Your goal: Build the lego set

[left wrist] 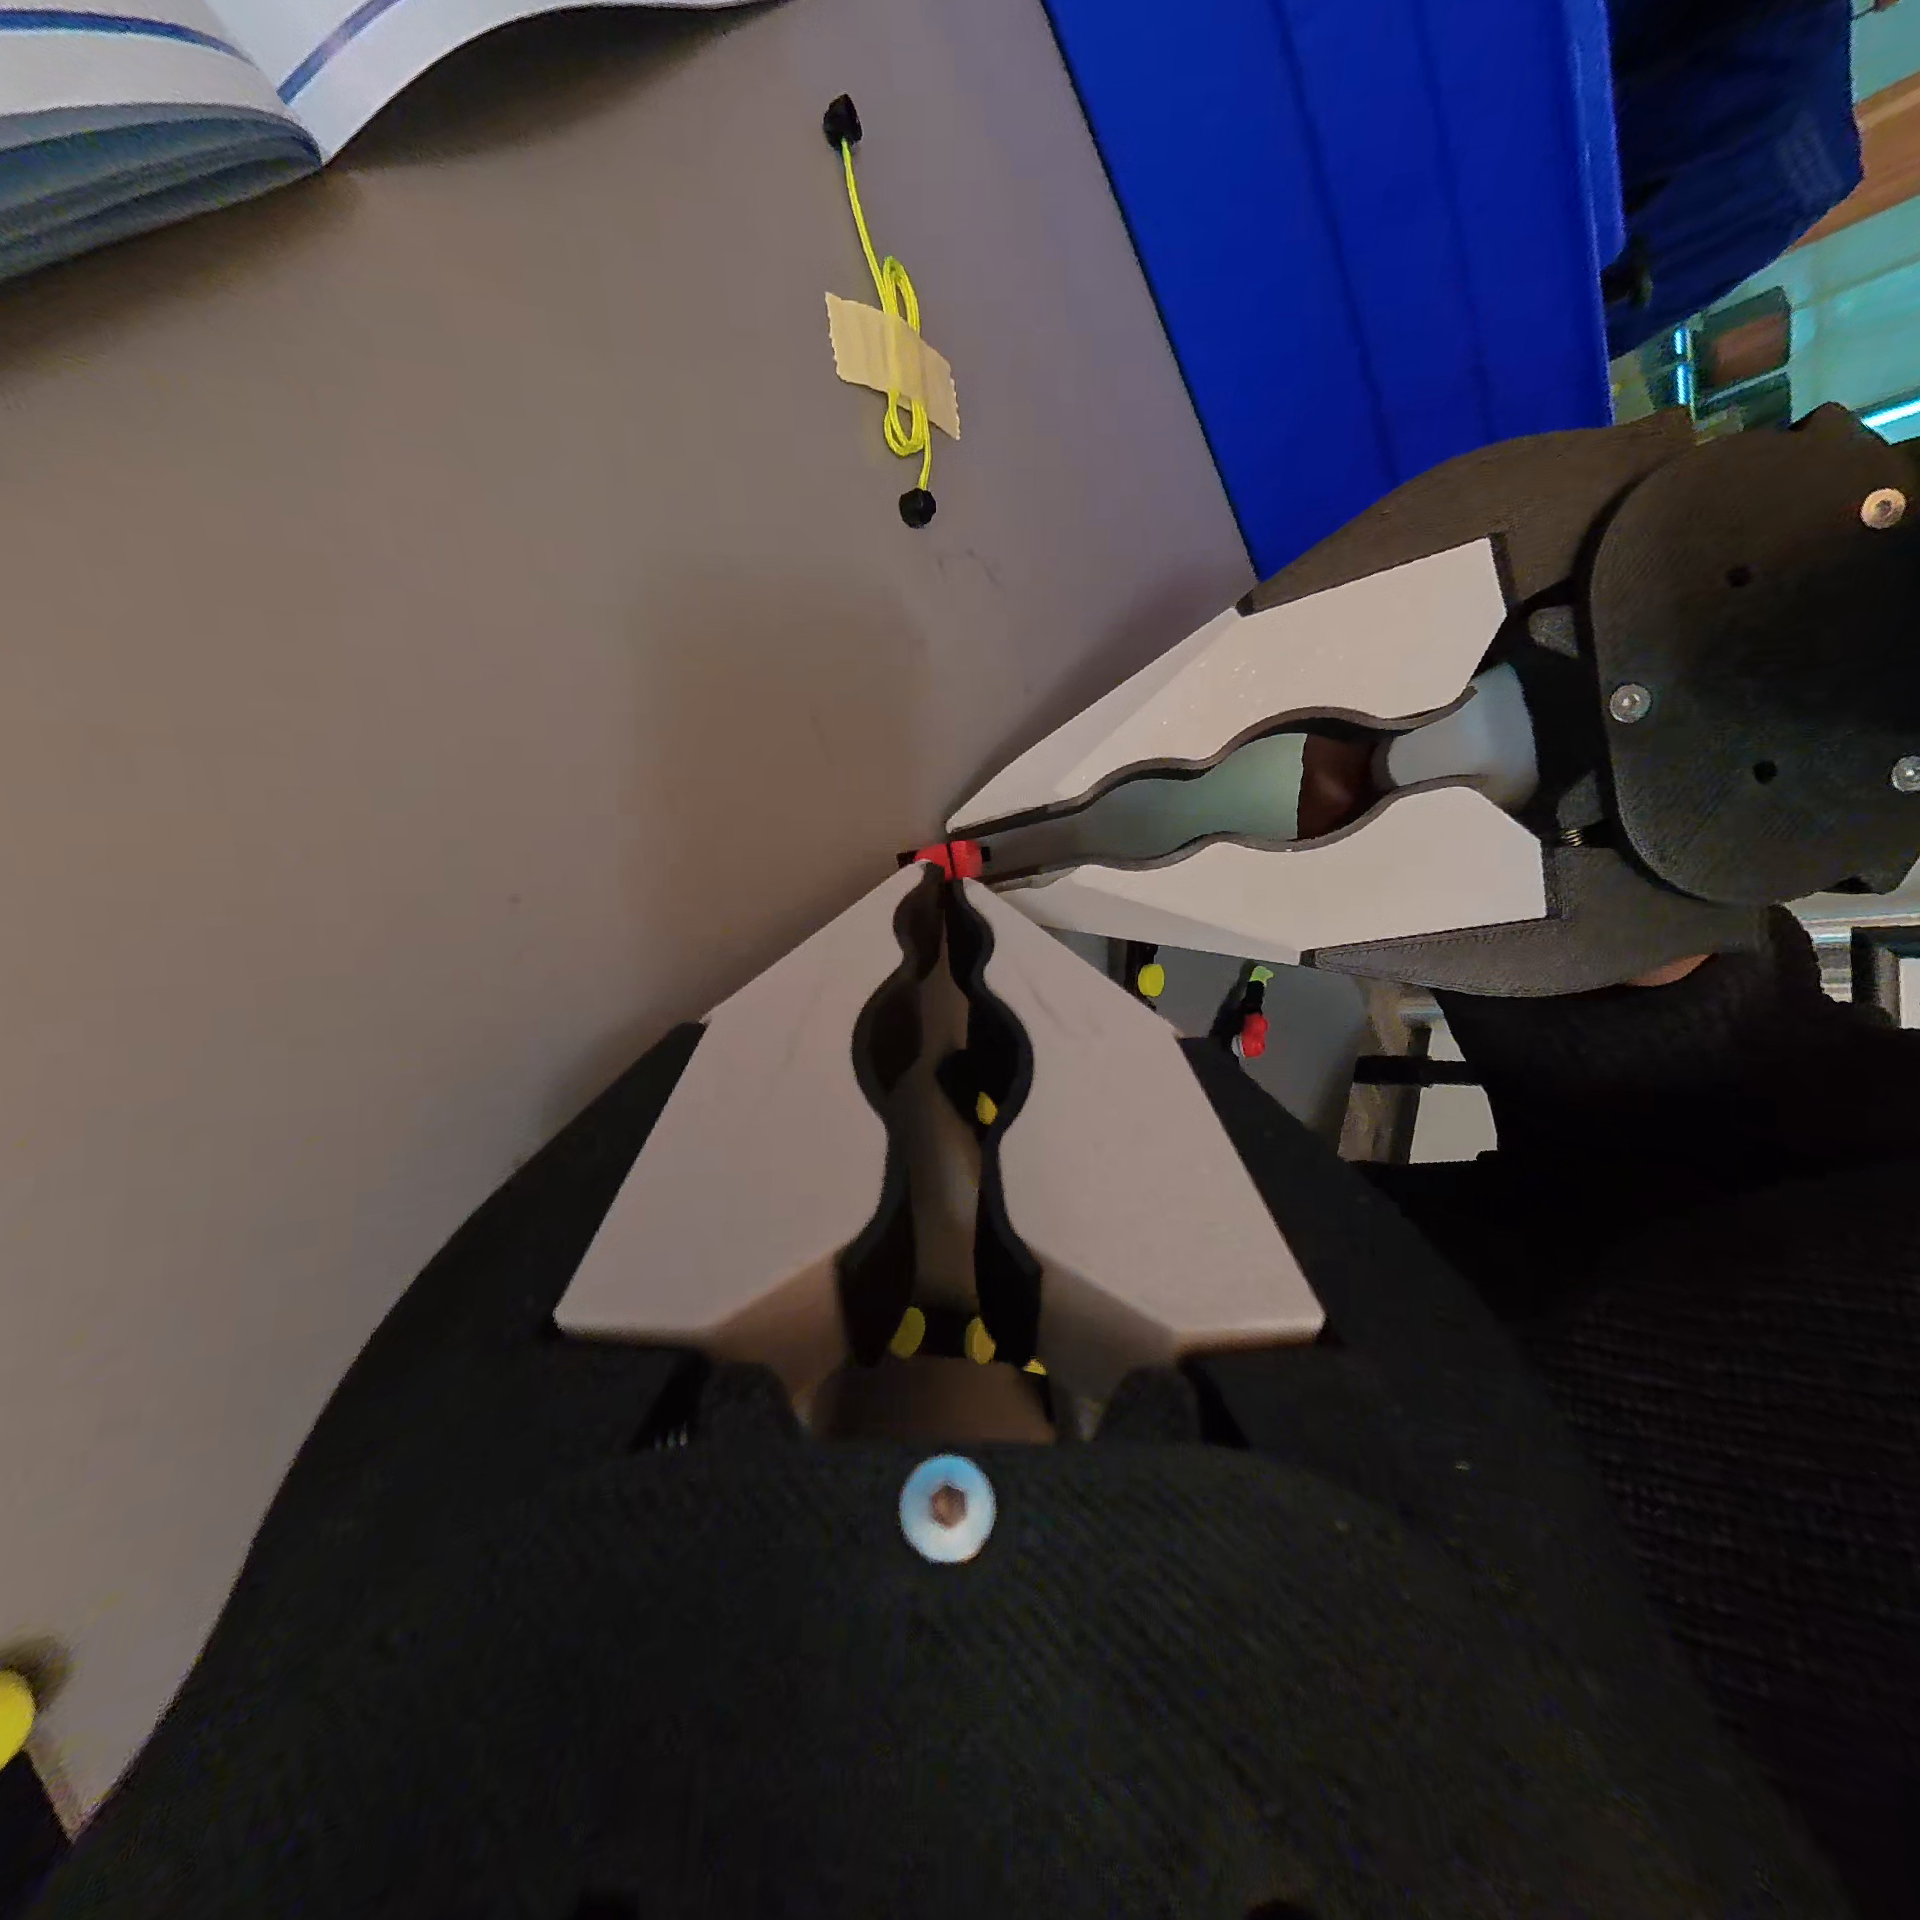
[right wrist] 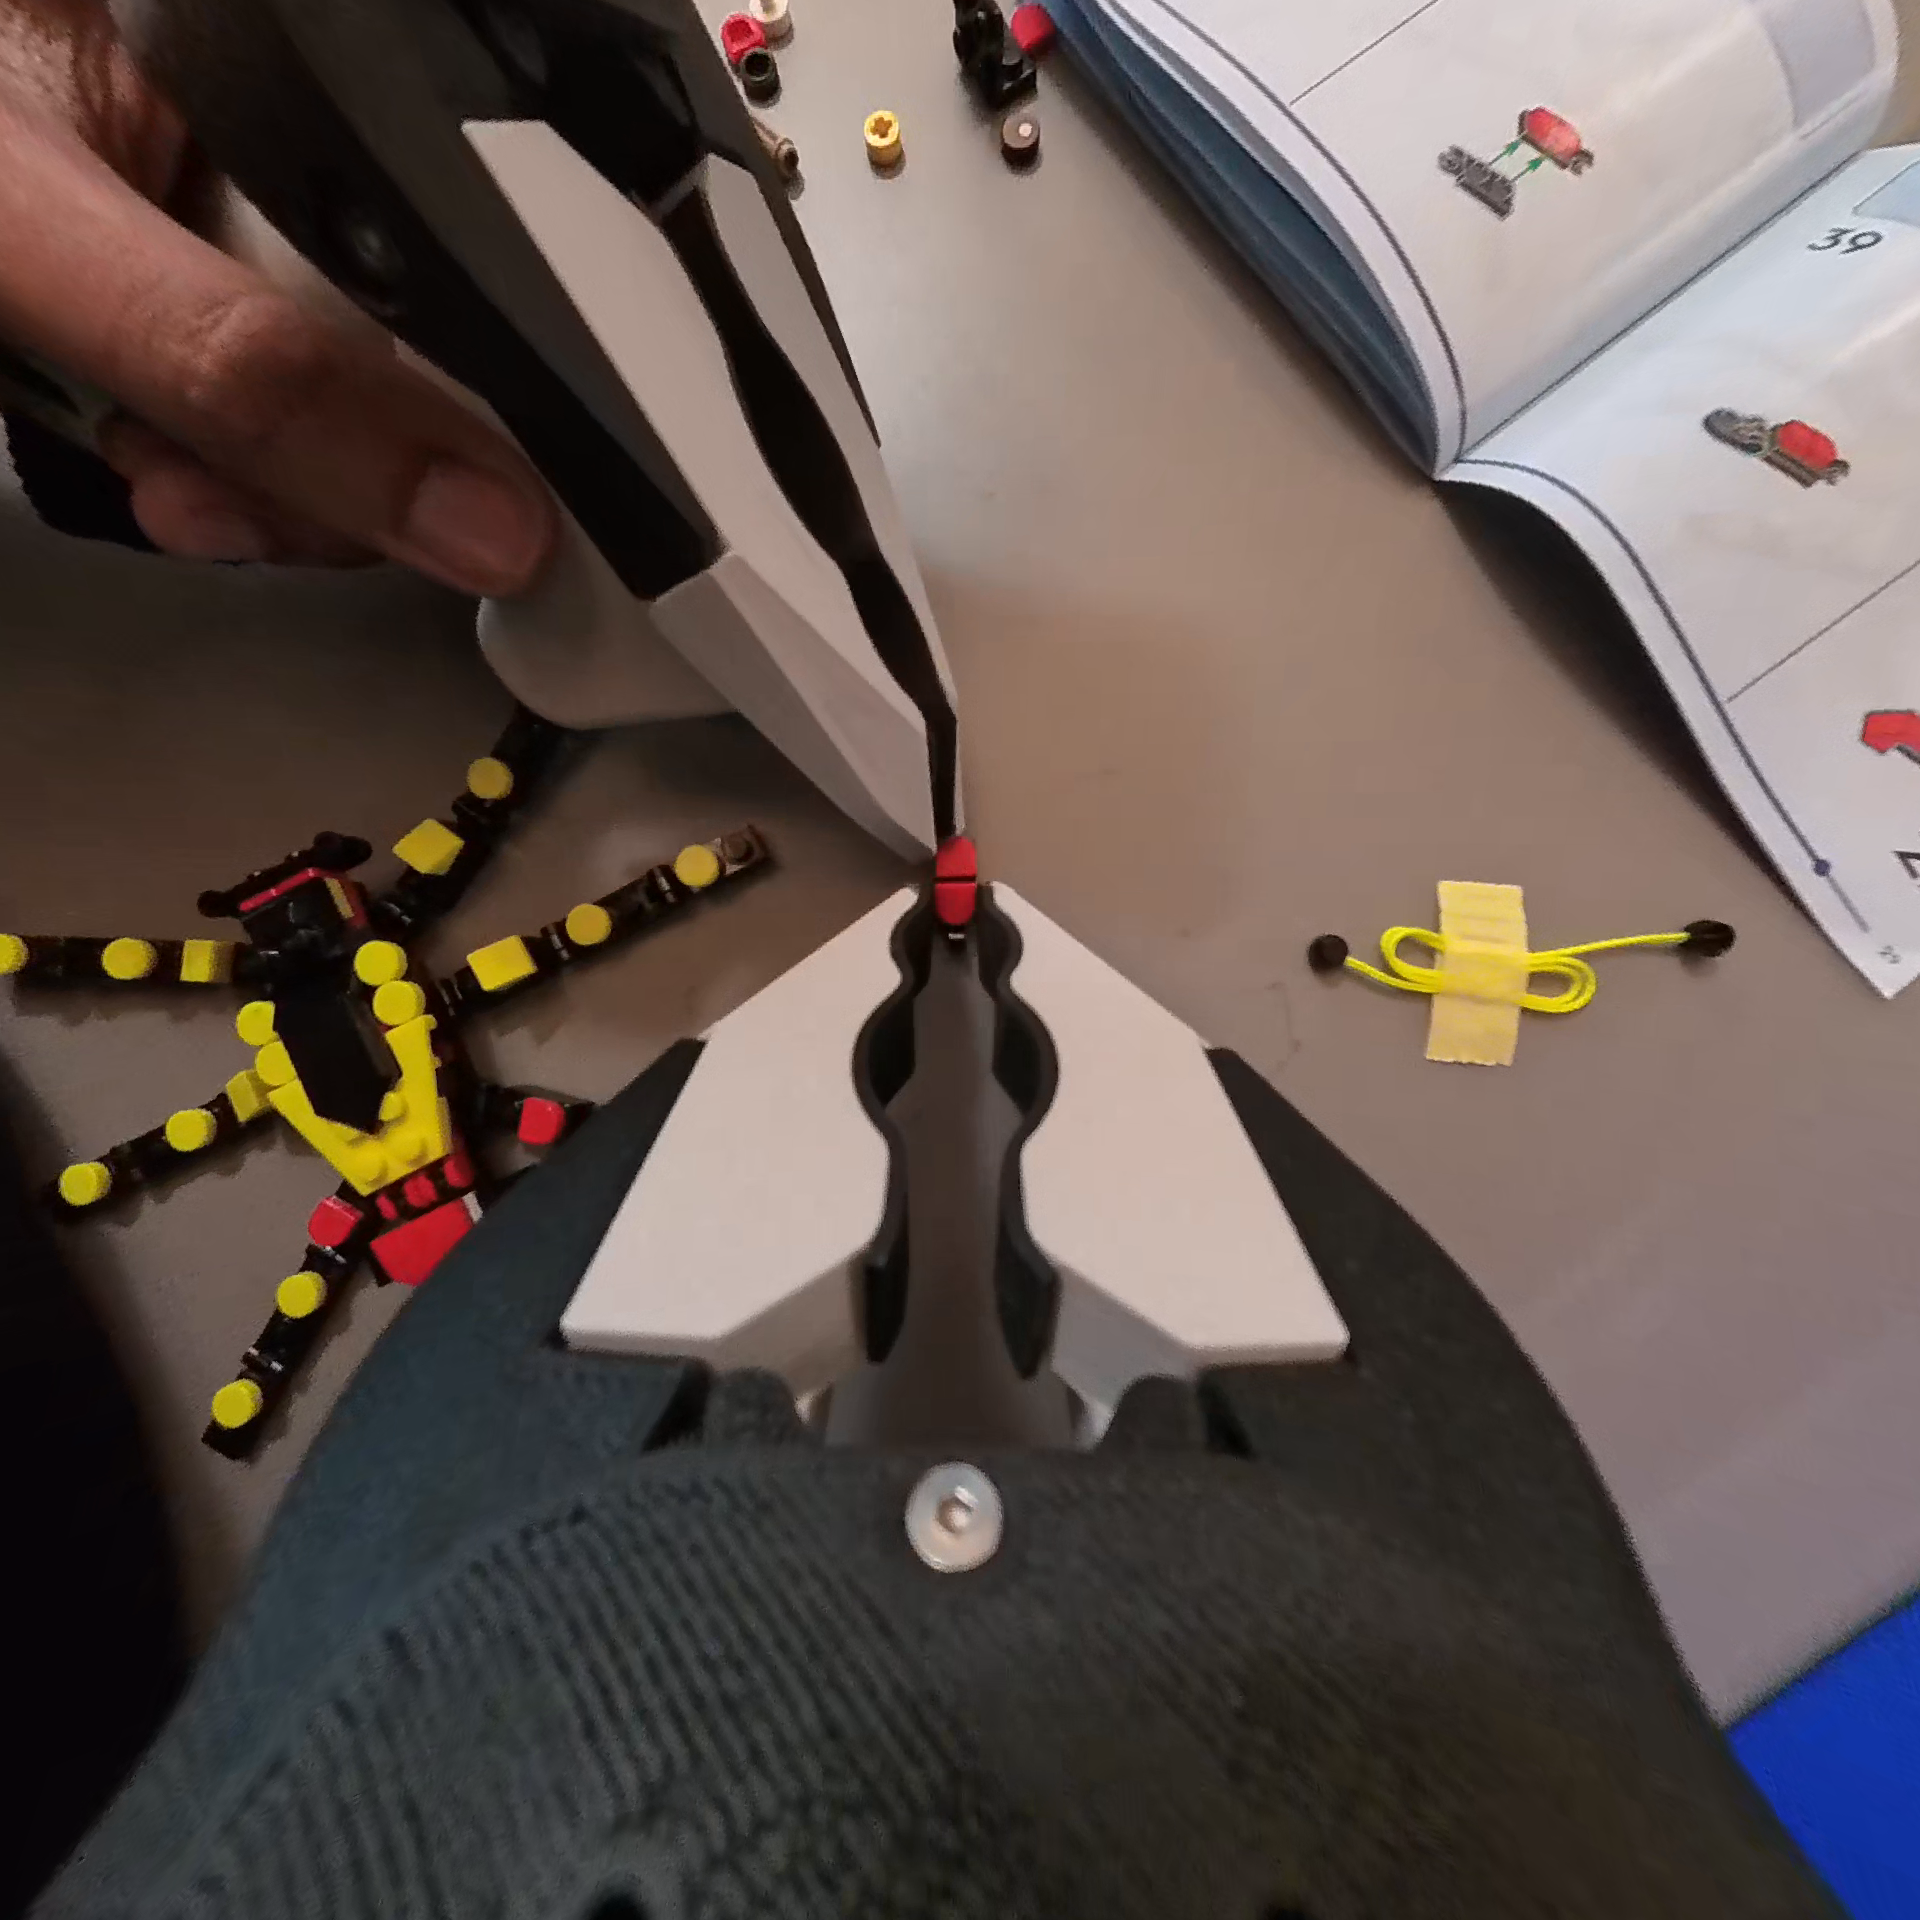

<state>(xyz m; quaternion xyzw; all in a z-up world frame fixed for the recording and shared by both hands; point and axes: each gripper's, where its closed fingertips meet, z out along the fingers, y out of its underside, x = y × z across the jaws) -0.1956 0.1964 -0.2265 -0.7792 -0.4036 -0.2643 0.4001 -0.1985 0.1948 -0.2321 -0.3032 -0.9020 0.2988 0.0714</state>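
A small red Lego piece (right wrist: pixel 954 883), with a seam across its middle, sits where the two grippers meet above the grey table (right wrist: pixel 1195 623). My right gripper (right wrist: pixel 954 914) is shut on its near end. My left gripper (right wrist: pixel 948 831) comes in from the upper left, held by a hand, with its fingers closed together and its tips against the piece's far end. In the left wrist view the red piece (left wrist: pixel 951 858) sits just past my left gripper's (left wrist: pixel 940 881) shut tips, and the right gripper (left wrist: pixel 971 844) clamps it from the right. A black, yellow and red spider model (right wrist: pixel 343 1060) lies on the table to the left.
An open instruction booklet (right wrist: pixel 1558 260) lies at the upper right. A yellow string taped down with black end beads (right wrist: pixel 1475 971) lies to the right. Several loose small pieces (right wrist: pixel 883 135) lie at the top. A blue bin (left wrist: pixel 1351 260) stands beyond the table edge. Only a small space, under 4 cm, lies between the two pairs of fingers.
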